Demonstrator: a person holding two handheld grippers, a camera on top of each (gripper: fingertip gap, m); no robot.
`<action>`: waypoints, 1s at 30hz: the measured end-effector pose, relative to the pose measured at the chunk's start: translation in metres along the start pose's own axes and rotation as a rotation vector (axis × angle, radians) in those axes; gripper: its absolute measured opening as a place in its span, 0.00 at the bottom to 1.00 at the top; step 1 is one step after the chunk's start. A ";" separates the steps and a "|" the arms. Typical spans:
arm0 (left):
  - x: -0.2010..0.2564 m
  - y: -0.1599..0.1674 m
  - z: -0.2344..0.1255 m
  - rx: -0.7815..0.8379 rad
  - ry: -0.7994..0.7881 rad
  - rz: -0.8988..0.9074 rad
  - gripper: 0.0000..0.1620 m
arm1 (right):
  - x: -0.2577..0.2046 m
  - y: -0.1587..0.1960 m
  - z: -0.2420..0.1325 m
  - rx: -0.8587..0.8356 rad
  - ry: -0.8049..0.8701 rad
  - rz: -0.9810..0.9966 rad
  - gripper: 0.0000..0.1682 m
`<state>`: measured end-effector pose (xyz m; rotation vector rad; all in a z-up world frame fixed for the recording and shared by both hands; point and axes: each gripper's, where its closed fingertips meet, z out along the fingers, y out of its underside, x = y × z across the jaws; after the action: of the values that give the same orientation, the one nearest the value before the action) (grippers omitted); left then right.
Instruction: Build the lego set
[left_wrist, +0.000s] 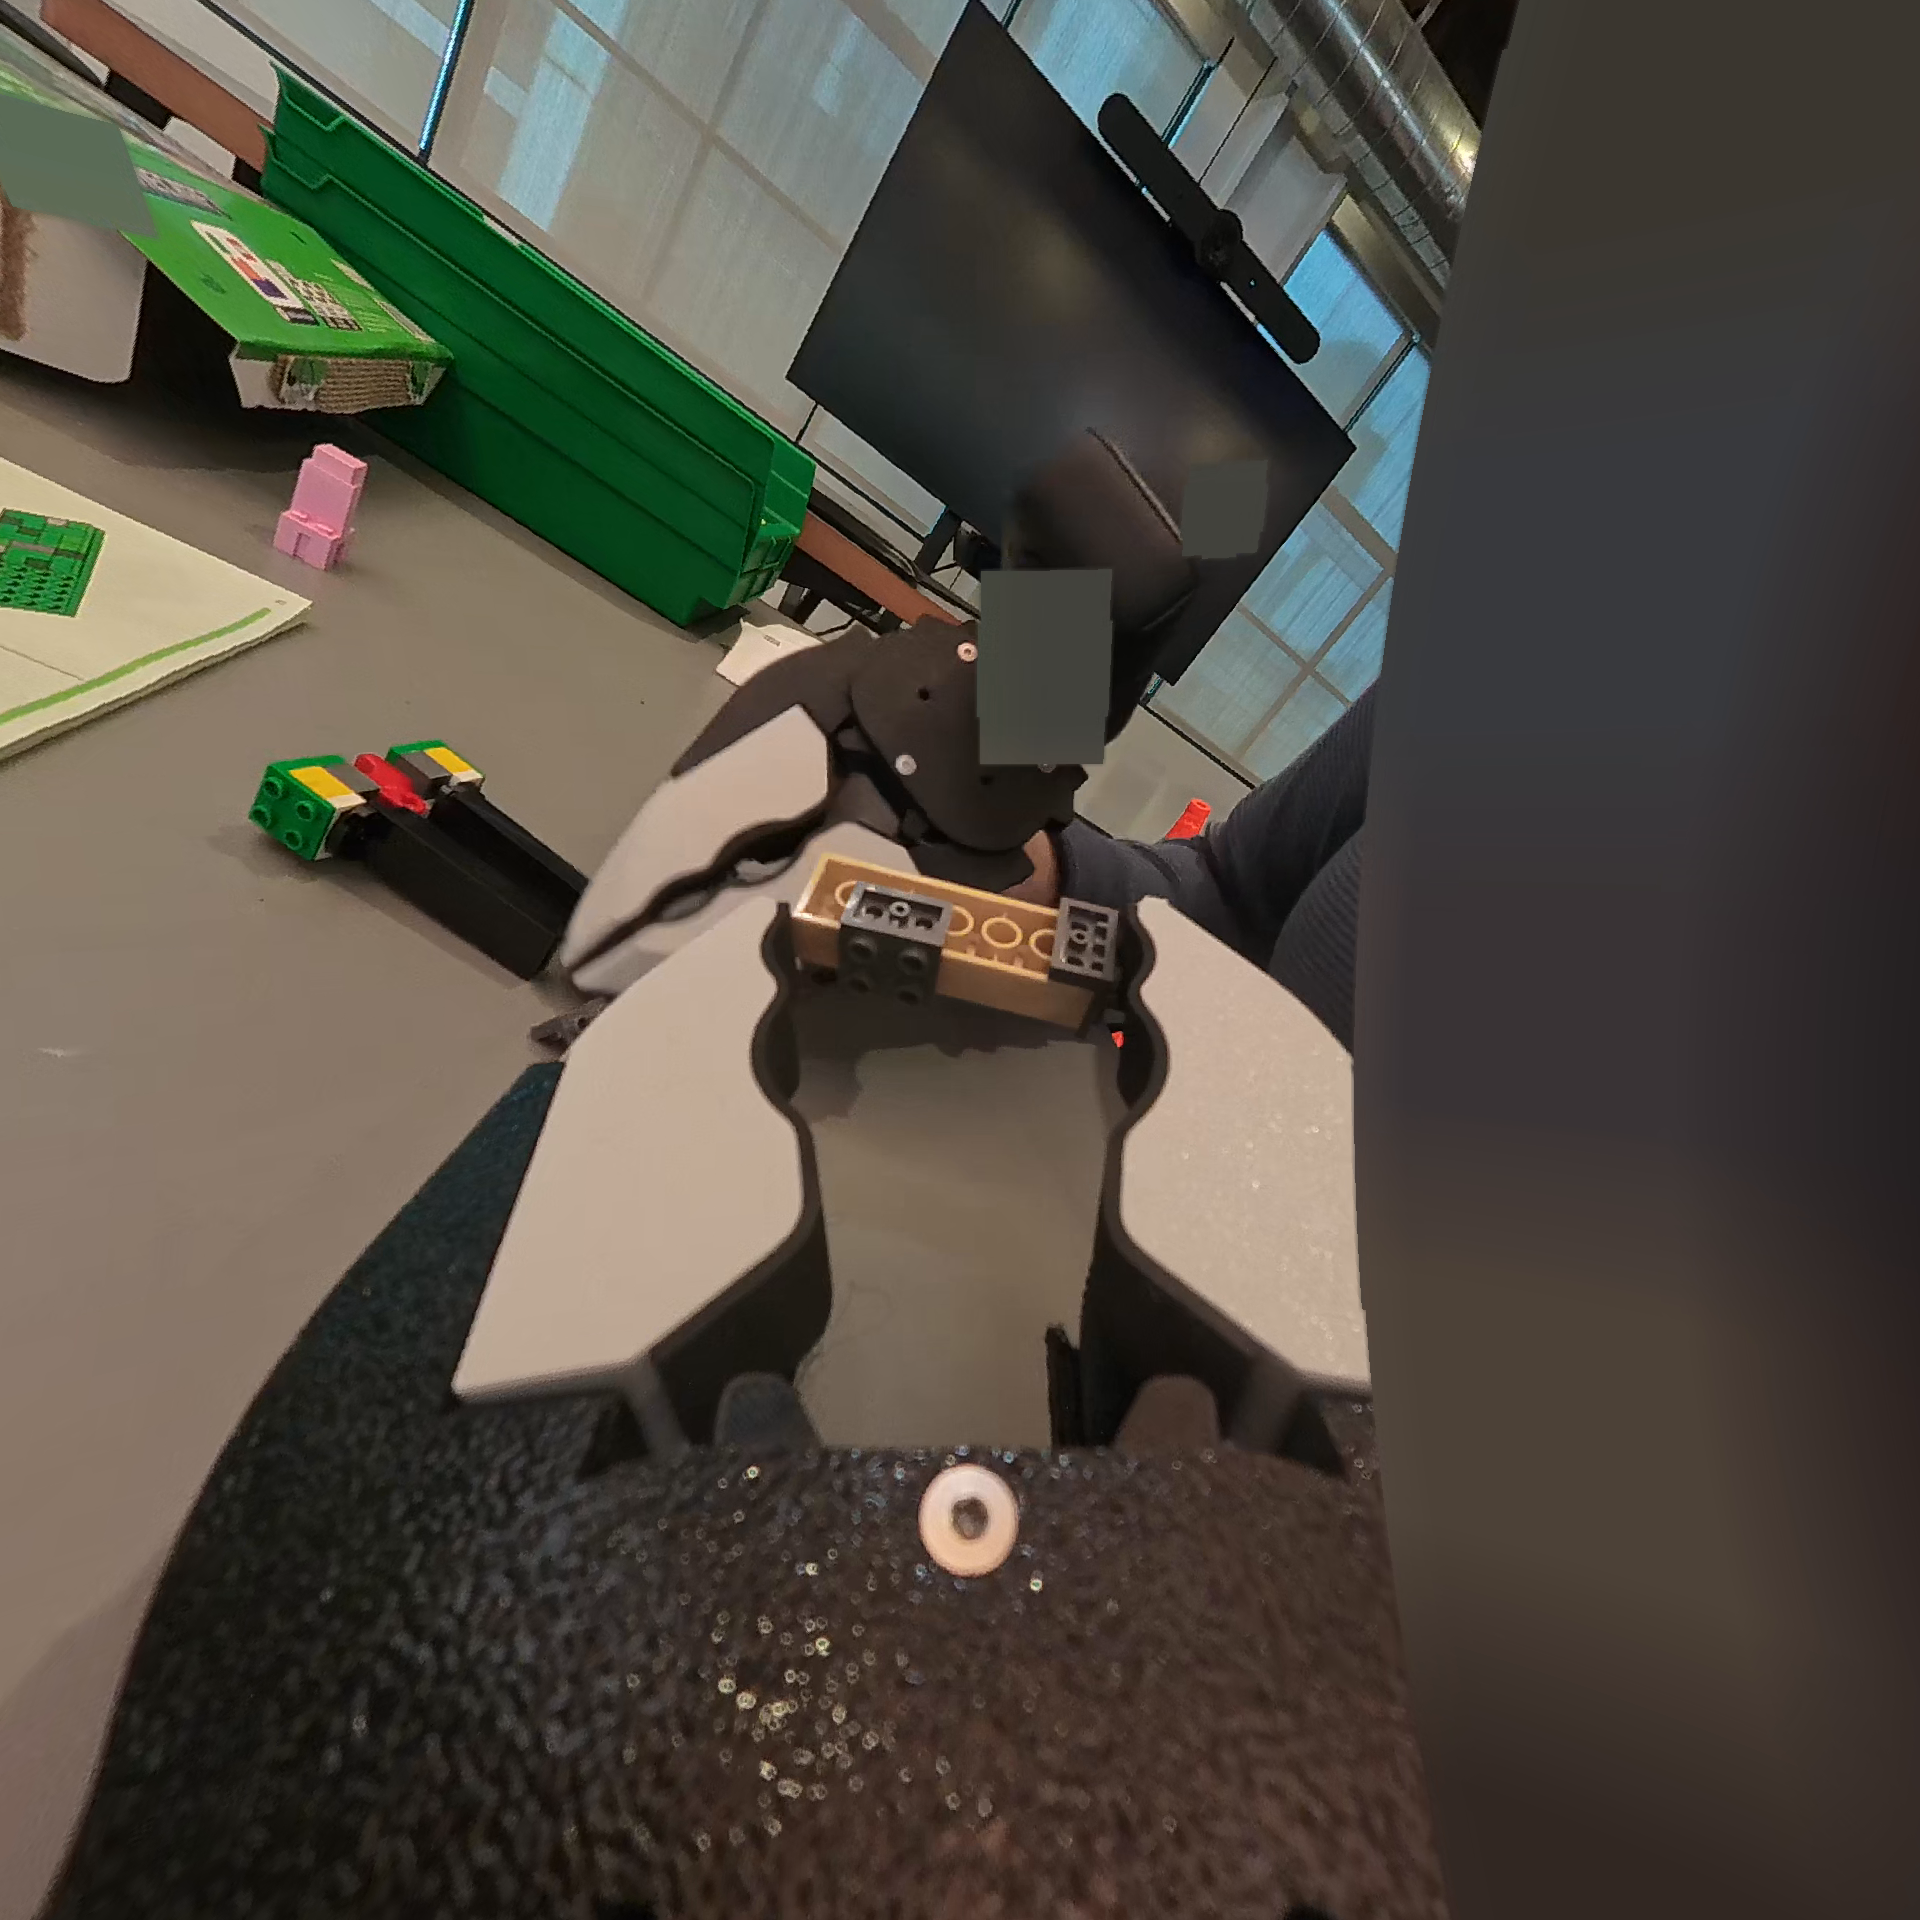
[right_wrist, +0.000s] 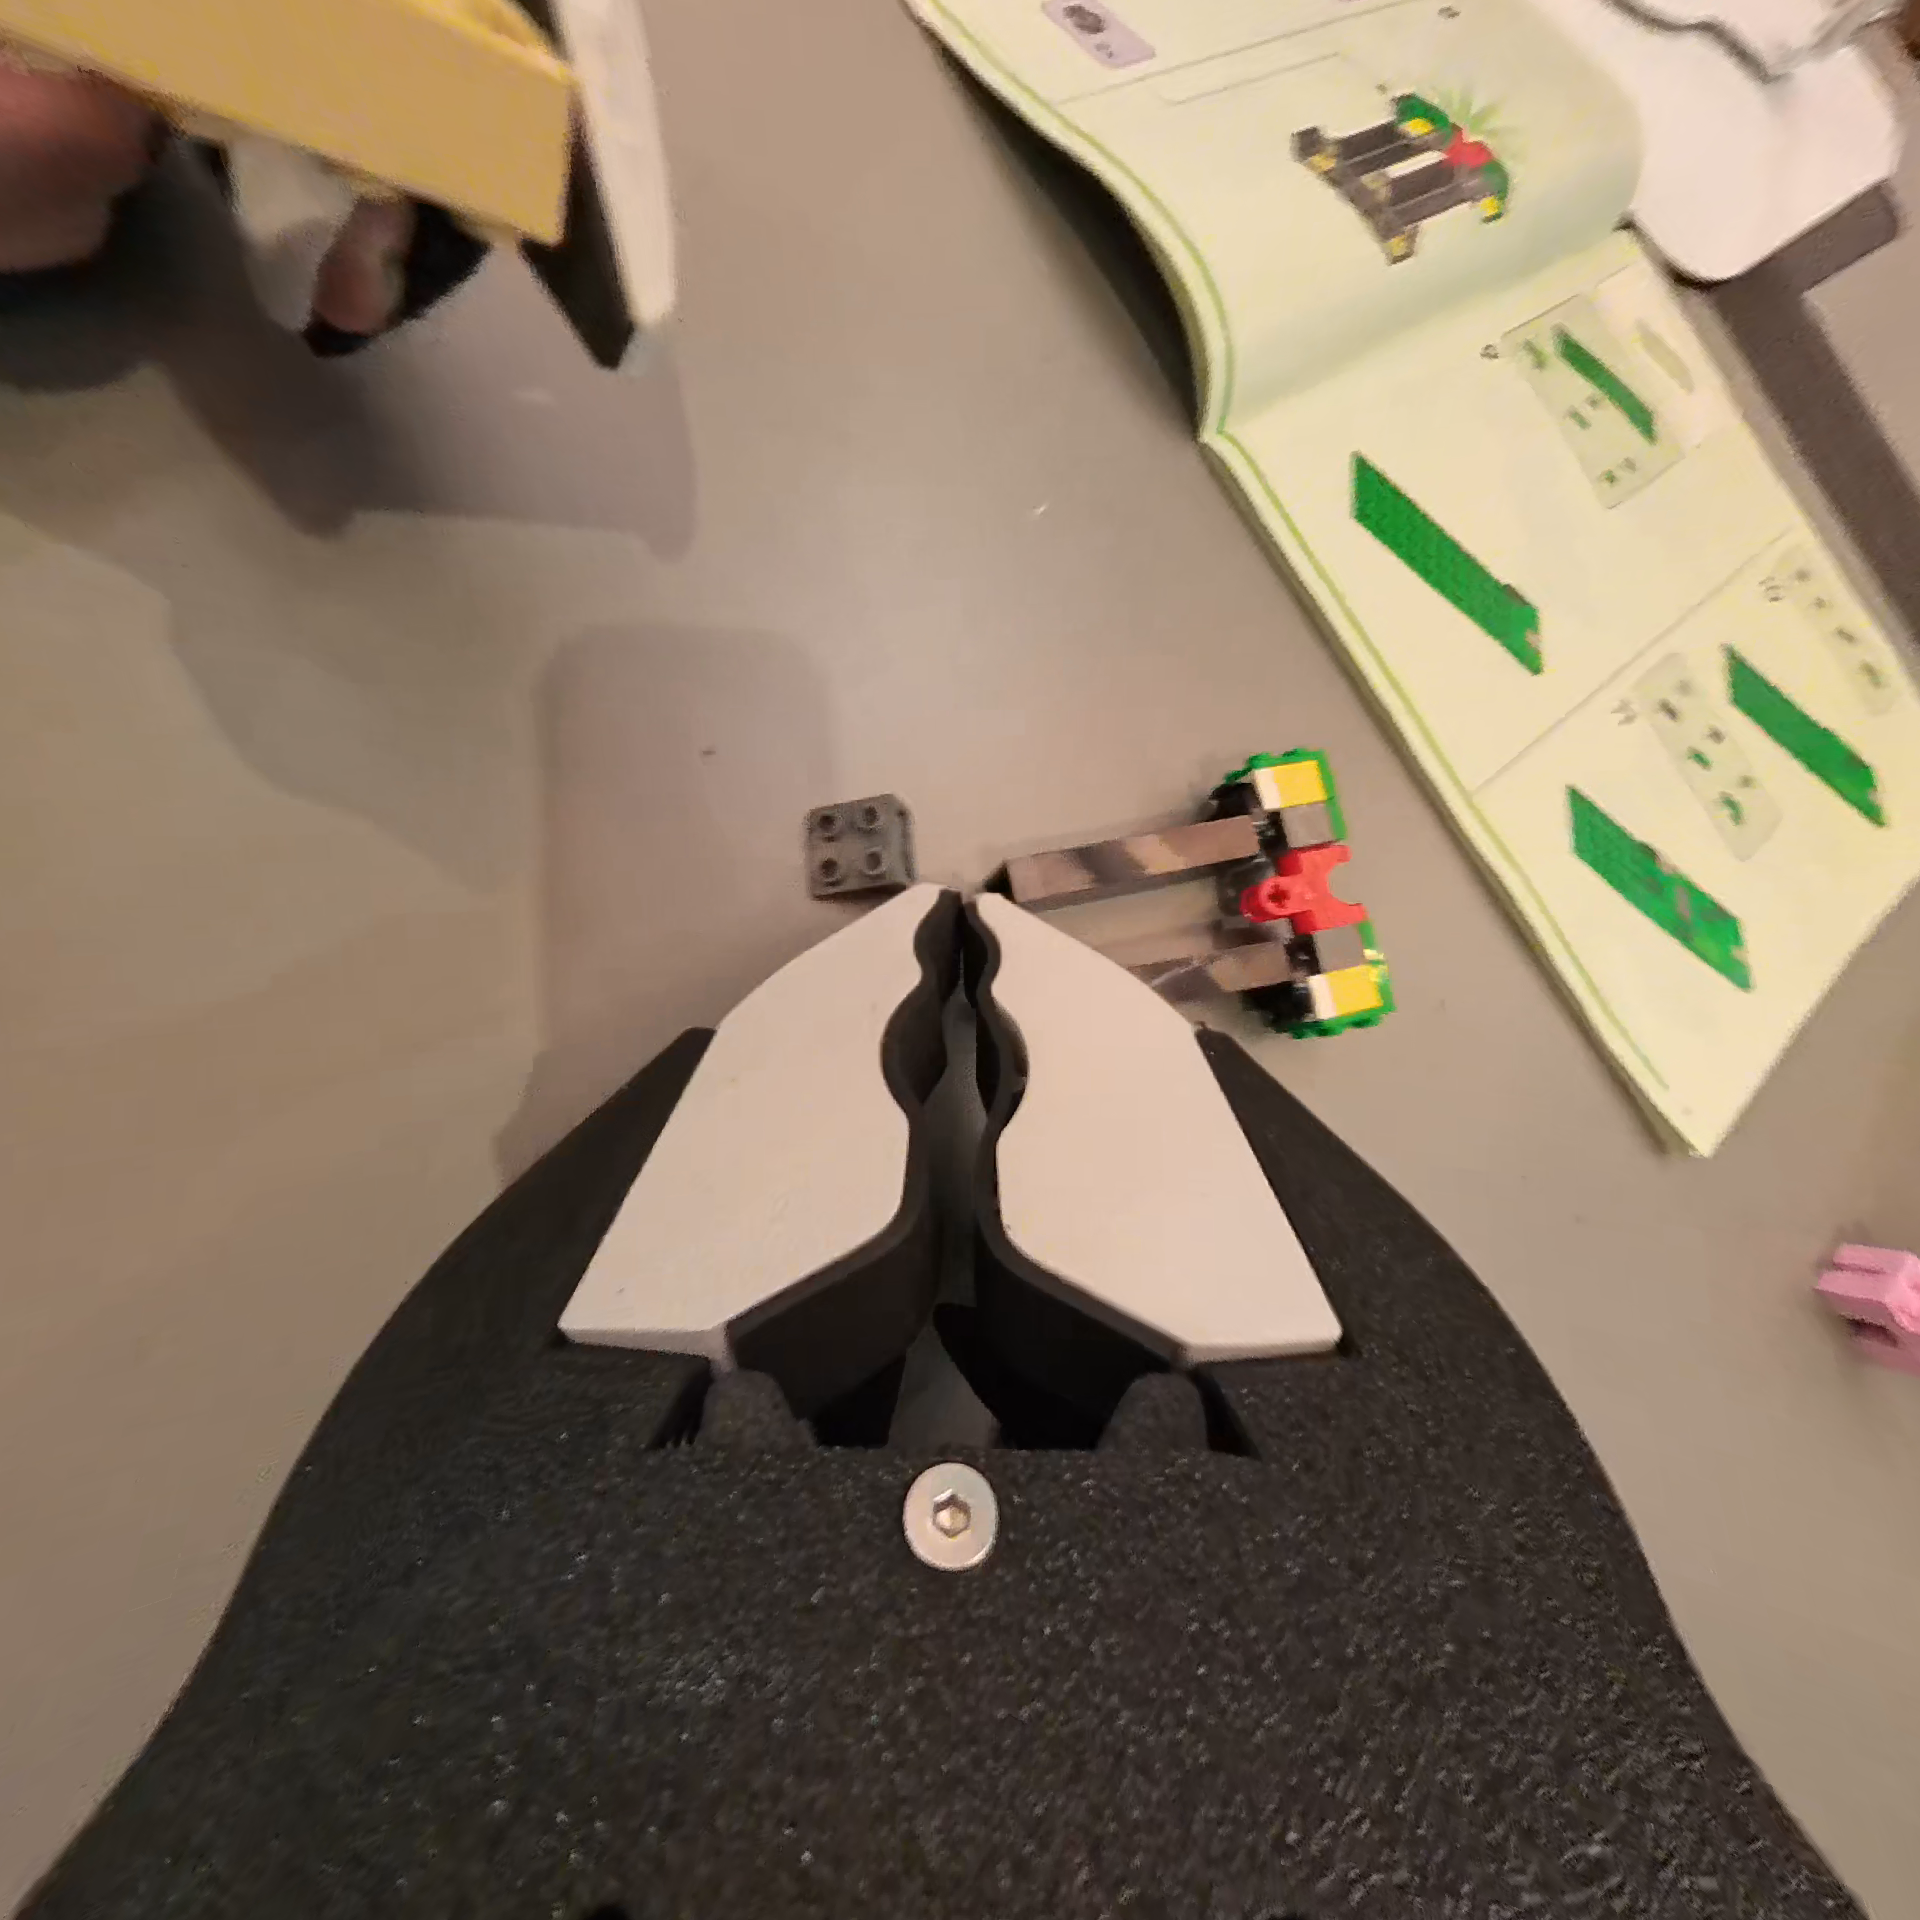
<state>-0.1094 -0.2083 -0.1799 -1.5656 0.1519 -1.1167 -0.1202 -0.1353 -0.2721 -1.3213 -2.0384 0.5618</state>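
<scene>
My left gripper (left_wrist: 951, 961) is shut on a tan brick (left_wrist: 997, 945) held above the grey table, with a dark grey piece (left_wrist: 894, 935) on its left end and another (left_wrist: 1086, 940) on its right end. My right gripper (right_wrist: 961, 899) is shut and empty, its tips low over the table between a loose dark grey 2x2 plate (right_wrist: 860, 858) and a black build with green, yellow and red ends (right_wrist: 1278, 904). That build also shows in the left wrist view (left_wrist: 416, 831), with the right gripper (left_wrist: 665, 894) beside it. The left gripper with the tan brick (right_wrist: 364, 125) shows blurred at top left of the right wrist view.
An open instruction booklet (right_wrist: 1507, 520) lies right of the build. A pink figure (left_wrist: 322, 509) stands farther back, also seen at the right edge (right_wrist: 1870, 1314). Stacked green bins (left_wrist: 540, 395), a green box (left_wrist: 281, 281) and a dark monitor (left_wrist: 1039, 312) stand behind. From the right gripper's tips to the pink figure (left_wrist: 322, 509) is close to 25 centimetres.
</scene>
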 end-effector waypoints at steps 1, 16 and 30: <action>0.000 0.000 0.000 0.002 0.000 0.000 0.36 | 0.003 -0.003 -0.002 0.024 0.025 0.008 0.00; 0.000 0.000 0.000 0.002 0.006 -0.007 0.36 | -0.015 -0.022 -0.002 0.192 -0.222 0.100 0.08; 0.000 0.000 0.000 0.002 0.007 -0.009 0.36 | -0.015 -0.016 0.005 0.131 -0.193 0.114 0.05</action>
<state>-0.1092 -0.2086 -0.1797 -1.5626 0.1488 -1.1287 -0.1293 -0.1561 -0.2691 -1.3553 -2.0467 0.8904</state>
